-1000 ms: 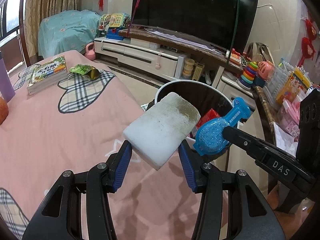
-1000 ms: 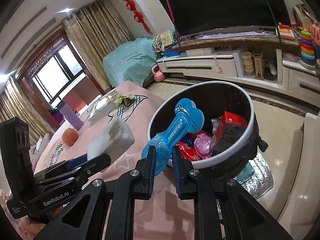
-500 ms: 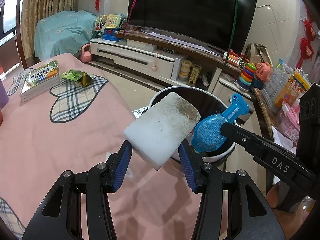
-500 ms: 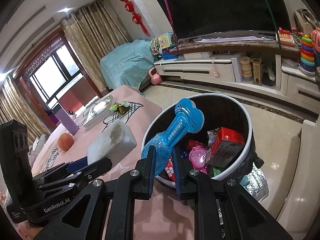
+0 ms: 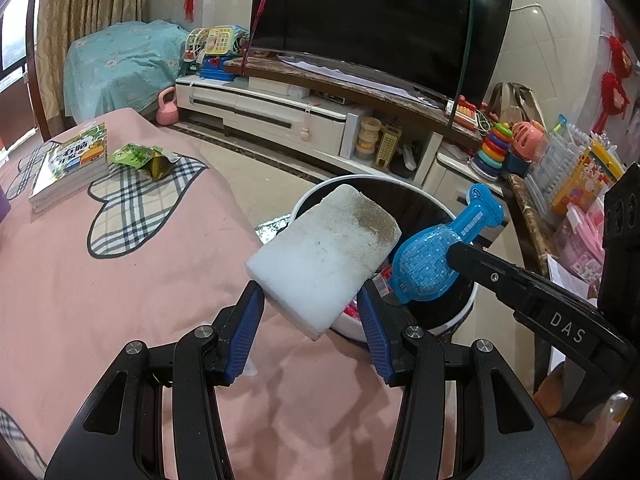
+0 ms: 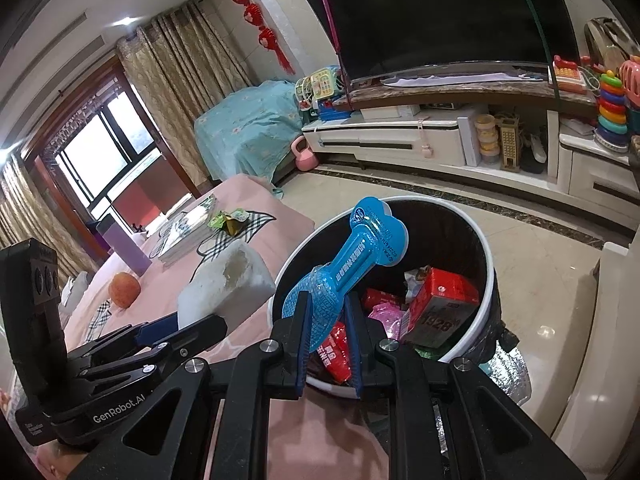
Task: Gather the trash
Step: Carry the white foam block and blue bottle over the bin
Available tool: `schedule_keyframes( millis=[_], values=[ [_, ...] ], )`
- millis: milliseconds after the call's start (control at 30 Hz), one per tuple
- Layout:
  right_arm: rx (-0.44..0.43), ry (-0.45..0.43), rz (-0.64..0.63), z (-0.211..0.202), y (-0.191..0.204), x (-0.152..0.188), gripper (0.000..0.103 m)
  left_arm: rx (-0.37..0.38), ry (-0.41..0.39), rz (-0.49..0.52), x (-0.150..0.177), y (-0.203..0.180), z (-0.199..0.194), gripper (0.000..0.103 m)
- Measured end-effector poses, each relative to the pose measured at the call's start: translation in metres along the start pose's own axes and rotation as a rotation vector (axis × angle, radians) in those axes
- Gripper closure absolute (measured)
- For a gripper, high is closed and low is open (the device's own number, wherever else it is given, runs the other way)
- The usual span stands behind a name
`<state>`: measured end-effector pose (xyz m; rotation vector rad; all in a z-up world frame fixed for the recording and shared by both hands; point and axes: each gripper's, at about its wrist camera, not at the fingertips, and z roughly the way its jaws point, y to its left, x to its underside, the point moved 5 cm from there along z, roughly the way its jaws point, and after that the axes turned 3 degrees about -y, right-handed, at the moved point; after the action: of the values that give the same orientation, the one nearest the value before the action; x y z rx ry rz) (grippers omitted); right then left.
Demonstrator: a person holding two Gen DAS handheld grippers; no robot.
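Observation:
My left gripper (image 5: 310, 306) is shut on a white sponge block (image 5: 324, 260) with a dirty brown top corner, held at the near rim of the round trash bin (image 5: 316, 194). My right gripper (image 6: 326, 306) is shut on a blue plastic bone-shaped package (image 6: 352, 256), which sticks up over the bin (image 6: 486, 252). The bin has a white rim and a black liner and holds red cartons and pink wrappers (image 6: 436, 304). In the right wrist view the sponge (image 6: 226, 280) and left gripper show at the left; in the left wrist view the blue package (image 5: 432, 264) shows at the right.
The pink tablecloth (image 5: 80, 280) carries a stack of books (image 5: 68, 160), a green wrapper (image 5: 144, 158), an orange fruit (image 6: 125, 290) and a purple bottle (image 6: 124, 246). Behind stand a TV cabinet (image 5: 288, 116), a large screen (image 5: 380, 24) and toy shelves (image 5: 560, 168).
Both grippers have drifted toward the bin, which now sits lower and nearer under the sponge and the blue package. Both grips are unchanged.

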<state>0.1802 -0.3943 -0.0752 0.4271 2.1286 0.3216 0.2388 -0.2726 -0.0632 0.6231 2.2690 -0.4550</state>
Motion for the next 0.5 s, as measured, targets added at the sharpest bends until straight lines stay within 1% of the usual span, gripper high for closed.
schedule_keyframes(
  millis=[233, 500],
  values=[
    [0.016, -0.001, 0.011, -0.001, -0.008, 0.000, 0.087, 0.003, 0.007, 0.016, -0.004, -0.007, 0.007, 0.055],
    [0.039, -0.004, 0.007, -0.003, -0.020, -0.008, 0.087, 0.001, 0.018, 0.031, -0.008, -0.014, 0.017, 0.055]
  ],
)
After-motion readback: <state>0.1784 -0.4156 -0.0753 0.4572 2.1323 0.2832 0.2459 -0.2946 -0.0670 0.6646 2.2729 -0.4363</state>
